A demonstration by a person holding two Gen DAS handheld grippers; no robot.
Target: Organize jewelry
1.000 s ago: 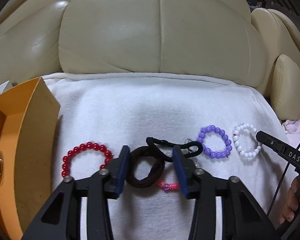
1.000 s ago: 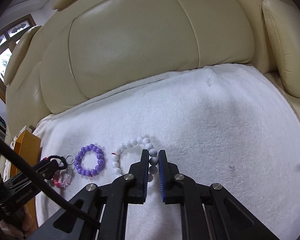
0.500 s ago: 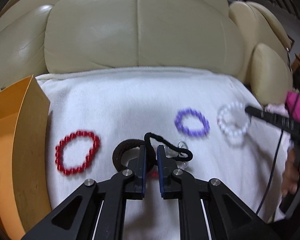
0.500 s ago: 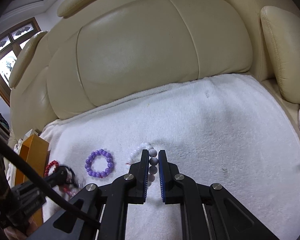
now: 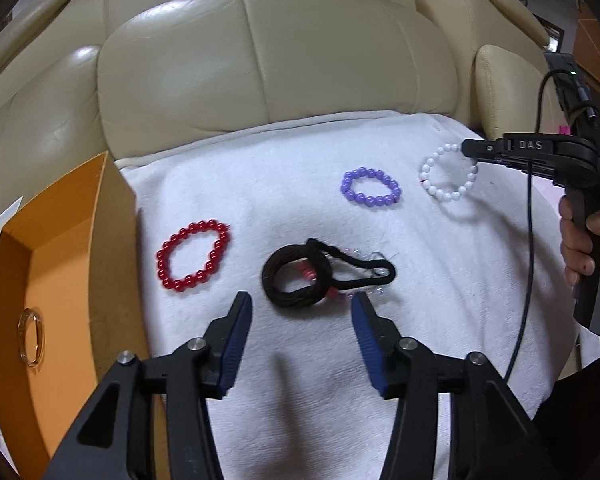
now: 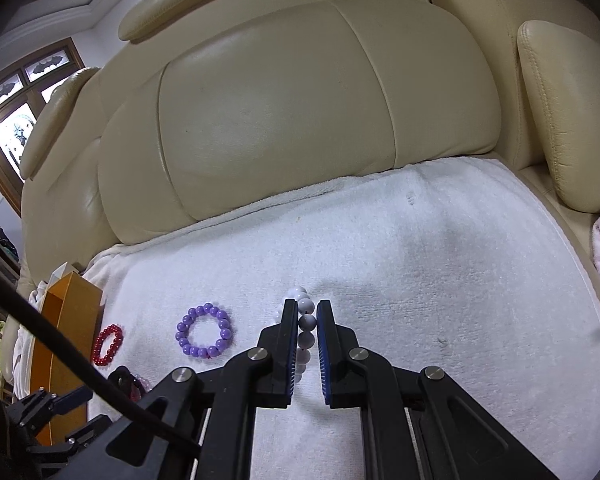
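Item: white bead bracelet (image 5: 449,176), upper right of the left wrist view, pinched at one bead between the closed pads of the right gripper (image 6: 307,322) and now hanging clear of the white towel (image 5: 284,184), its shadow below it; a second ago it lay flat. Item: left gripper (image 5: 300,312), lower centre, jaws spread wide and holding nothing; half a second ago they stood nearly shut over the dark hair ties (image 5: 300,278), which remain on the towel at centre, tangled with pink and clear pieces. Item: red bracelet (image 5: 194,253), centre left, untouched. Item: purple bracelet (image 5: 371,187), right of centre, untouched. Item: orange box (image 5: 60,240), left edge, holding one ring-shaped piece (image 5: 31,336). Assessment: the white bracelet is likely bound for the box; the ties await a fresh grasp.
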